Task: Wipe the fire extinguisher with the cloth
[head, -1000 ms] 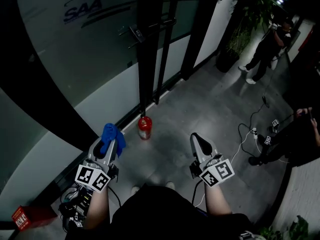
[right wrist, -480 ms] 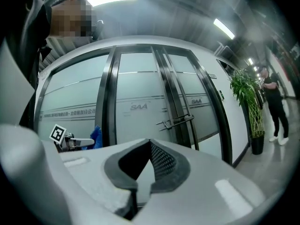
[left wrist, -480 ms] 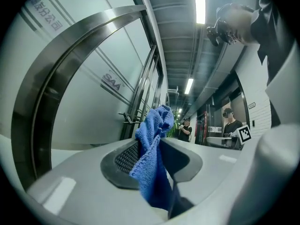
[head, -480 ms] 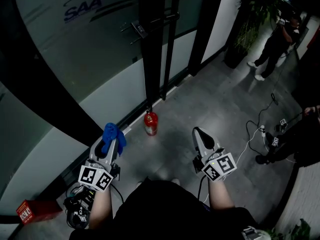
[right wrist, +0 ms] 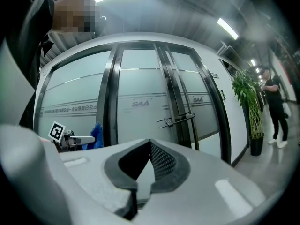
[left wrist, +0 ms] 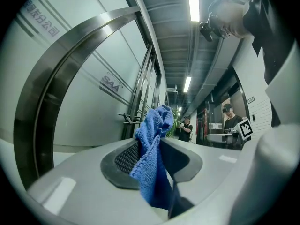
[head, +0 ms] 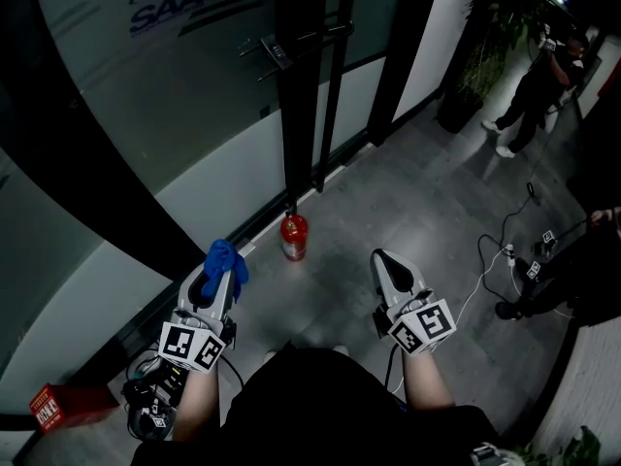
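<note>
Low at 8 o'clock, a red box (head: 44,411) at the foot of the glass wall (head: 146,115). Next, at 7 o'clock, the left gripper (head: 215,275): pinches the blue cloth (head: 225,258) tight between both jaws, folds bunched above the tips. Dead centre, the red fire extinguisher (head: 294,238), upright on the grey floor (head: 408,197) by the door frame, apart from both tools. At 5 o'clock, the right gripper (head: 388,268): pressed together, nothing between. Up at 2 o'clock, a person (head: 539,90) beside a potted plant (head: 490,27).
</note>
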